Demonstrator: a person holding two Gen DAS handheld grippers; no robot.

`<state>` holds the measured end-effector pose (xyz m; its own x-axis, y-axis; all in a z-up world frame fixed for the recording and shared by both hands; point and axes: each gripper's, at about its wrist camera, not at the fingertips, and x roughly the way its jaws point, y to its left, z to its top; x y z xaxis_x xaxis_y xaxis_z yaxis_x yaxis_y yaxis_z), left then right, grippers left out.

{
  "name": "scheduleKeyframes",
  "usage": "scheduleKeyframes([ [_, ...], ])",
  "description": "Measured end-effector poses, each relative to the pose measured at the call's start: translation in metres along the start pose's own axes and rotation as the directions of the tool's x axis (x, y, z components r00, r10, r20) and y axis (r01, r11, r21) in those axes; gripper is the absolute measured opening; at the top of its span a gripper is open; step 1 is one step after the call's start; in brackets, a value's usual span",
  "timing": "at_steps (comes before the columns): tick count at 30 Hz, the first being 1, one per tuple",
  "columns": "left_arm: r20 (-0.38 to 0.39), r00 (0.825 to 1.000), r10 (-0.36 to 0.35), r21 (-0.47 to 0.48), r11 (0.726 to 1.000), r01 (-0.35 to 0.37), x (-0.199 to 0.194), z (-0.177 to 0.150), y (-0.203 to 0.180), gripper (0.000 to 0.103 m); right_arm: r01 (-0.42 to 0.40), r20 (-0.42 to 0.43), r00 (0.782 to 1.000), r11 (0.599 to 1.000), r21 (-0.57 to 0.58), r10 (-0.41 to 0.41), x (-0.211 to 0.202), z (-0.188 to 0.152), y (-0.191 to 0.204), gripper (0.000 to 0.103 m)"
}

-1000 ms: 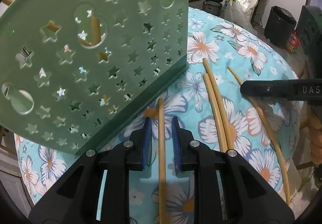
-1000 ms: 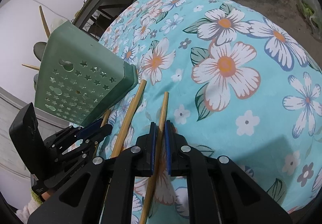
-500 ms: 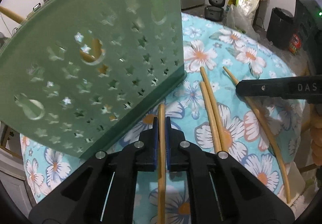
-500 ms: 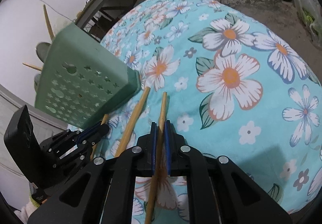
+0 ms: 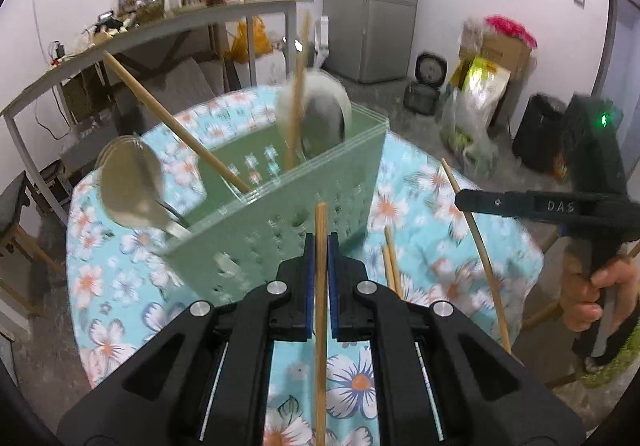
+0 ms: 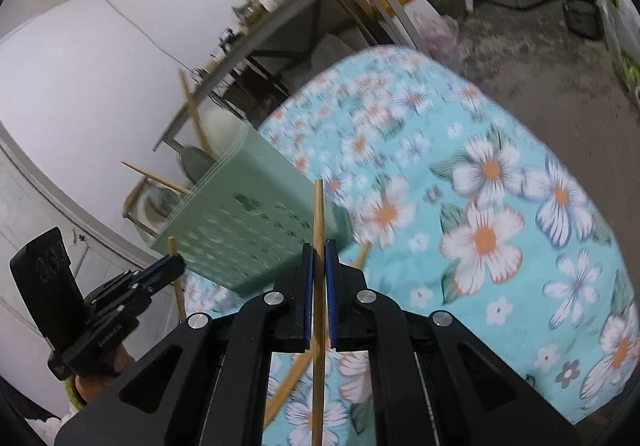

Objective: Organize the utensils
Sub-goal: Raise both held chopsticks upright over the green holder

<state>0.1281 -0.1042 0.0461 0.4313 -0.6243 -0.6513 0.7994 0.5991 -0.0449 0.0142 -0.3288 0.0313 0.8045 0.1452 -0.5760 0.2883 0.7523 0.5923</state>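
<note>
Your left gripper [image 5: 319, 246] clamps one wooden chopstick [image 5: 320, 310]; your right gripper [image 6: 319, 254] pinches another chopstick [image 6: 318, 286]. Both are near the green utensil basket [image 5: 280, 221] on the floral tablecloth [image 6: 480, 205].

Floral-cloth table [image 5: 424, 213] w/ green caddy [image 5: 280, 234], loose chopsticks [image 5: 390, 270].
</note>
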Motion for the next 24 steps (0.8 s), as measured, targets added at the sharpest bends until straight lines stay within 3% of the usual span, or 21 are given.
scheduleKeyframes([
  [8,0.170,0.985,-0.028,-0.096,0.994,0.045,-0.070,0.027,0.028,0.001,-0.016,0.082,0.996,0.998,-0.055,0.020,-0.032,0.013,0.019,0.006],
  [12,0.223,0.975,-0.021,-0.079,0.996,0.040,-0.091,0.040,0.030,0.001,-0.013,0.092,0.996,0.998,-0.058,0.019,-0.035,0.014,0.021,0.006],
  [15,0.162,0.985,-0.059,-0.059,0.996,0.069,-0.076,0.035,0.022,0.001,-0.014,0.085,0.996,0.998,-0.055,0.019,-0.034,0.014,0.020,0.006],
  [20,-0.045,0.991,-0.129,-0.010,0.992,0.129,-0.019,-0.003,-0.001,0.004,-0.007,0.047,0.999,0.999,-0.036,0.008,-0.023,0.006,0.014,0.006],
  [22,-0.105,0.986,-0.128,0.002,0.992,0.129,0.001,-0.018,-0.007,0.013,-0.008,0.030,1.000,1.000,-0.026,0.008,-0.020,0.003,0.011,0.006],
  [24,-0.179,0.981,-0.075,0.054,0.995,0.085,0.027,-0.035,-0.015,0.021,-0.009,0.021,1.000,1.000,-0.019,0.010,-0.016,0.000,0.008,0.006],
])
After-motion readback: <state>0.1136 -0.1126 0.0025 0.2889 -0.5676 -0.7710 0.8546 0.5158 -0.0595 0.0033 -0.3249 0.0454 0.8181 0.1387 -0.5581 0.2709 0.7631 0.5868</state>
